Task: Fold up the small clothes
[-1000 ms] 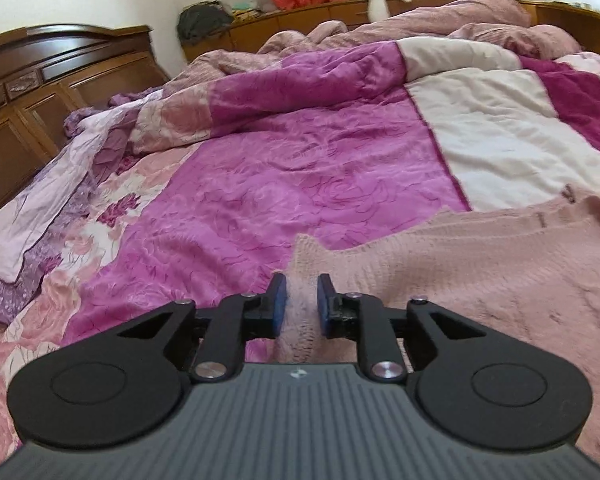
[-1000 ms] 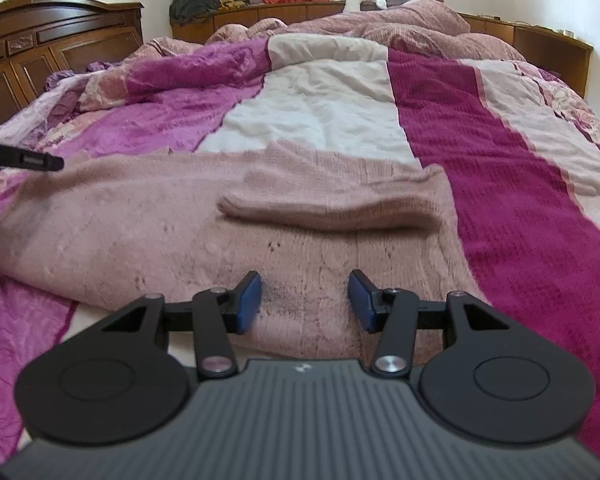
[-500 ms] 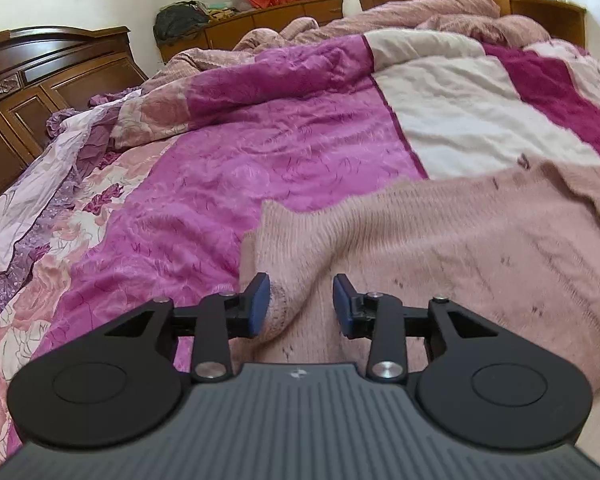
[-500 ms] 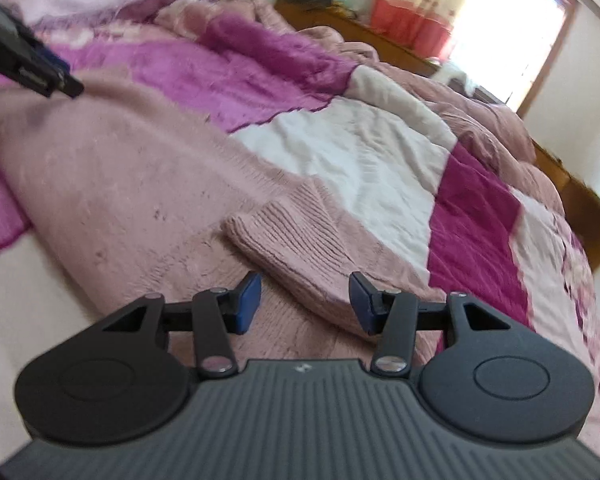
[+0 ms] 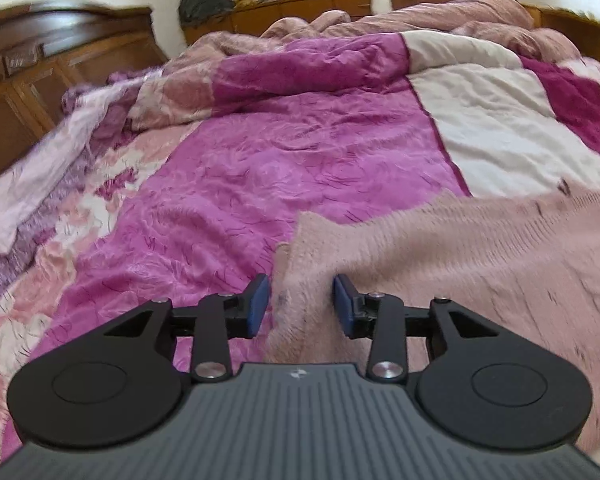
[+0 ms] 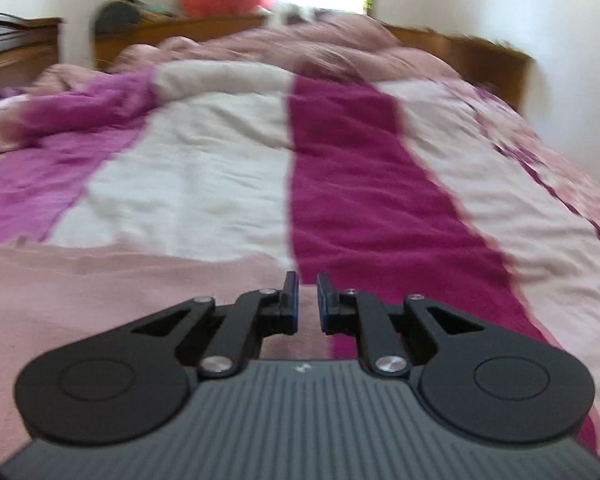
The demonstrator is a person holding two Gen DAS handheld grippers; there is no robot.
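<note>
Release done: your left claw now gapes over the dusty-pink knitted sweater on the magenta-striped bed quilt, while your right claw has nearly closed on nothing, leaving folding ahead.

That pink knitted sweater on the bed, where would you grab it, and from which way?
Grab the pink sweater at its near left corner, where the edge humps up off the bedspread between the open left tool's fingers. Come in low from the bed's near edge; that raised fold gives the pads something to pinch.

one pink sweater, one quilt, two grippers
</note>
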